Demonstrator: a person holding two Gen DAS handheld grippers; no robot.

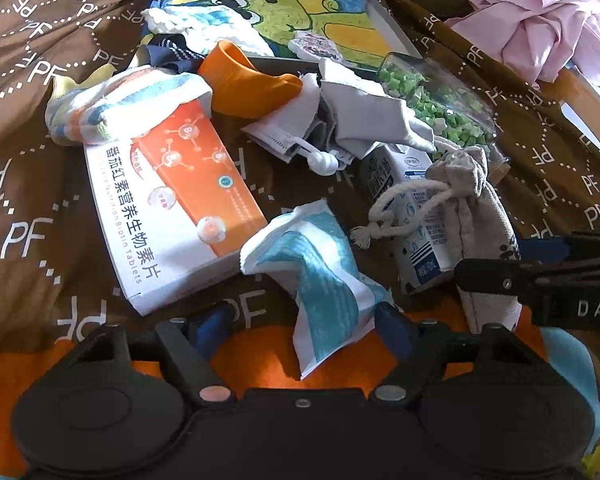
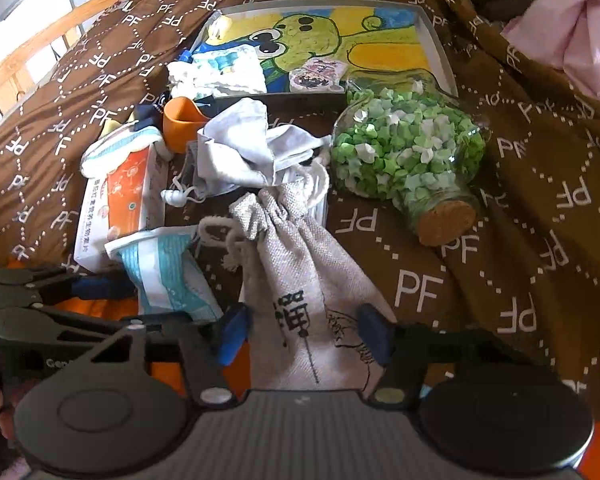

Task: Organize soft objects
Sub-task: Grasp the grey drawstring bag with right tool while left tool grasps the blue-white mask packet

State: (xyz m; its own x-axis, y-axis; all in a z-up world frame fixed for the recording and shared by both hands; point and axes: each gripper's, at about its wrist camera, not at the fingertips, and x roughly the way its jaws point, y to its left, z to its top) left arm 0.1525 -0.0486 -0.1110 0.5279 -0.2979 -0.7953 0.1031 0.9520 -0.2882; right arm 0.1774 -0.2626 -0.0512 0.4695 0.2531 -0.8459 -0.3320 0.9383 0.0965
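the linen pouch (image 2: 300,280) lies on the bed beside the star-filled jar (image 2: 408,156), between the right gripper (image 2: 306,334)'s spread fingers. the left gripper (image 1: 300,320)'s spread fingers flank a teal-and-white sock (image 1: 320,280) left of the pouch.

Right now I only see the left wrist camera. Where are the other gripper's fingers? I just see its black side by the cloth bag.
Observer: The right gripper has one finger on each side of the cloth bag. I can't tell whether it is squeezing.
Child: Is anything printed on the bag?
Observer: Yes, black writing and a line drawing on its lower half.
Child: Is the jar of green stars shut?
Observer: It lies on its side with a cork in its neck.
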